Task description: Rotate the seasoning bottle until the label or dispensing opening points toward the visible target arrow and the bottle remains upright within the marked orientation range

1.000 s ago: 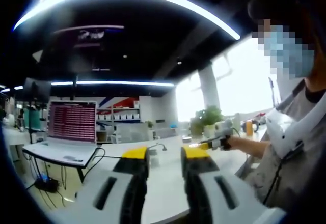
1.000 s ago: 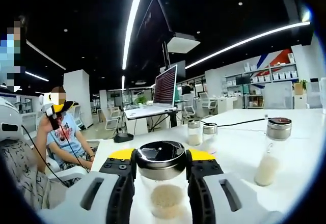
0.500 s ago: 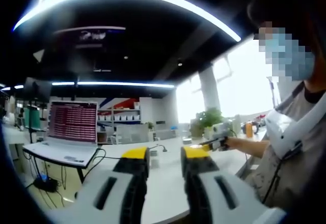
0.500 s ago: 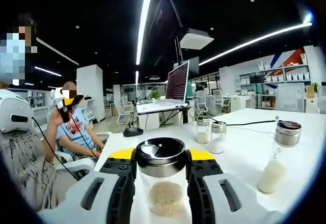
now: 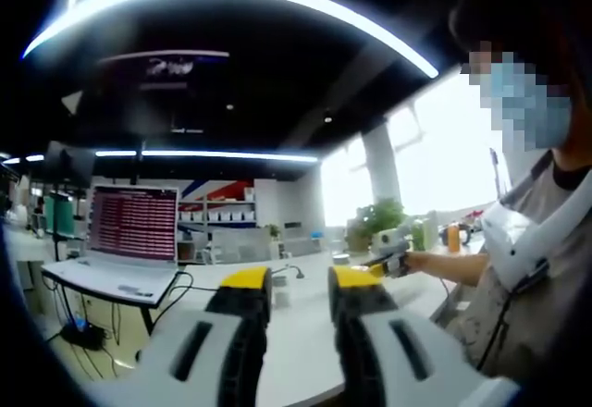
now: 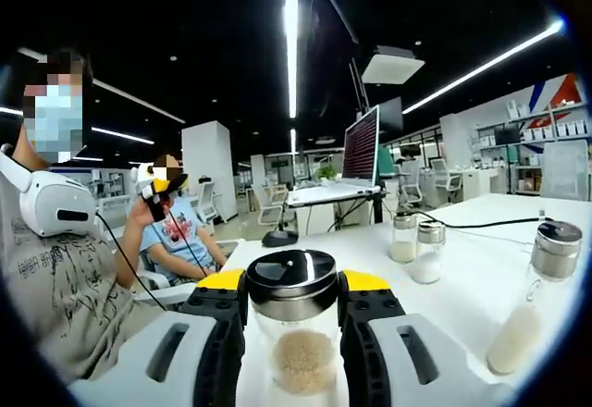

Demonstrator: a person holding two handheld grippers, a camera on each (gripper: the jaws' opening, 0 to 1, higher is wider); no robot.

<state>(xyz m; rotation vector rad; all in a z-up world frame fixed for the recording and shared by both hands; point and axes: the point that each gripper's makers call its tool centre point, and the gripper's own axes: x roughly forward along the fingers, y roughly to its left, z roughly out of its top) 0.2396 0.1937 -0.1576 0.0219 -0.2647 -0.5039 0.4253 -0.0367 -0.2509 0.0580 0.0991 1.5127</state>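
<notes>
A broad white surface (image 6: 462,268) carries everything, and the person (image 6: 55,268) holding the tools stands at its near edge, with another person seated behind. In the right gripper view, the right claw (image 6: 293,287) pinches the seasoning bottle (image 6: 294,333) just under its dark metal cap (image 6: 291,276), one yellow-tipped jaw on each side of the clear glass, which holds pale granules at the bottom; the bottle stands upright, centred between the jaws. Well to its right stands a taller spare shaker (image 6: 536,301), and farther back a pair of small jars (image 6: 416,250) sit side by side near a black cable. In the left gripper view, the left claw (image 5: 301,282) hovers above the surface with its jaws spread a little and nothing between them, while the right claw appears small beyond it. No target arrow can be made out, so the remaining turn is a judgement. To do the step well, the wrist should roll about the bottle's own vertical axis, keeping the cap level and the base low over the surface, with steady pressure so the glass does not slip, and stop once the cap's opening faces the mark.
</notes>
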